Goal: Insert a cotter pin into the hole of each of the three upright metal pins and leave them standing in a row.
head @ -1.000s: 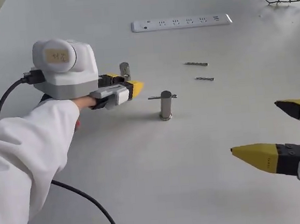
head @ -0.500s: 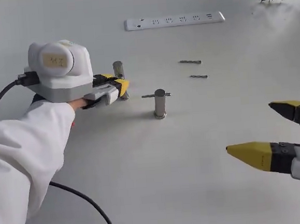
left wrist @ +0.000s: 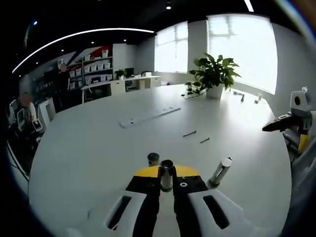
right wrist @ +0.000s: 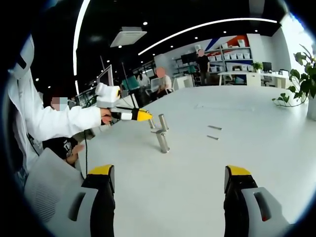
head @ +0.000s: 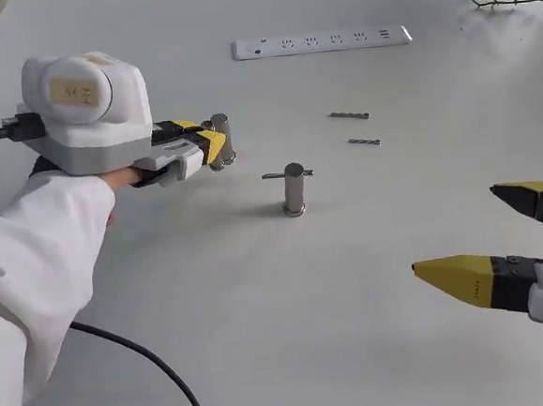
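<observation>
Left claw [left wrist: 167, 179] tight around upright metal pin [left wrist: 166, 171]

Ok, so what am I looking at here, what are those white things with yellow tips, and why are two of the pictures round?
There is no robot here. A person holds a handheld gripper in each hand, each with two yellow-tipped jaws. The head view comes from a camera on the person's head, looking down at a white table. The round pictures come from fisheye cameras riding on each gripper.

The left gripper has its jaws shut on an upright metal pin, with a second pin just behind it. The right gripper is open and holds nothing. A third pin stands alone with a cotter pin through its top. Two loose cotter pins lie further back, in front of a power strip.
</observation>
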`<action>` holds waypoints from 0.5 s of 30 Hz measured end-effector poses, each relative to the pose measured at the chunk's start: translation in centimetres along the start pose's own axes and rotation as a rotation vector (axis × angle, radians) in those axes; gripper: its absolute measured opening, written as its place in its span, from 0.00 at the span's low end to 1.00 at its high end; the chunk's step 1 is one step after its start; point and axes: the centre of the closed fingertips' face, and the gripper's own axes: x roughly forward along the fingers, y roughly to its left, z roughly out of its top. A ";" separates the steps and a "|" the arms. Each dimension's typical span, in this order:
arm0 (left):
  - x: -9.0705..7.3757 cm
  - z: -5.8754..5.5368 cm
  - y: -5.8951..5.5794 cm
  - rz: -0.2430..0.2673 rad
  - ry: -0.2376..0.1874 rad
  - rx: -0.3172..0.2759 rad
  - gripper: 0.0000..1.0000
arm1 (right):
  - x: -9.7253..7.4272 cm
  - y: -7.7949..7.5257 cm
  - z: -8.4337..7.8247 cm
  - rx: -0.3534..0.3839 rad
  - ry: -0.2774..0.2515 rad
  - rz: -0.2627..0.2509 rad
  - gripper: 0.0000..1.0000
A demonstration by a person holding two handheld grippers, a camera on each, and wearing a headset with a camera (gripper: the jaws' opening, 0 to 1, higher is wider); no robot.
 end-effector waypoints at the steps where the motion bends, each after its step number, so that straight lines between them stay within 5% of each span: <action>1: -0.4 0.2 -0.1 -0.001 -0.002 0.003 0.07 | 0.0 -0.1 0.1 0.003 -0.002 -0.004 0.91; 7: -2.8 0.9 -1.0 -0.005 -0.022 -0.046 0.07 | -0.1 -0.1 0.2 -0.015 0.004 -0.011 0.93; 15: -5.2 1.3 -3.6 -0.033 -0.033 -0.013 0.07 | -0.4 -0.5 0.4 -0.019 -0.004 -0.033 0.93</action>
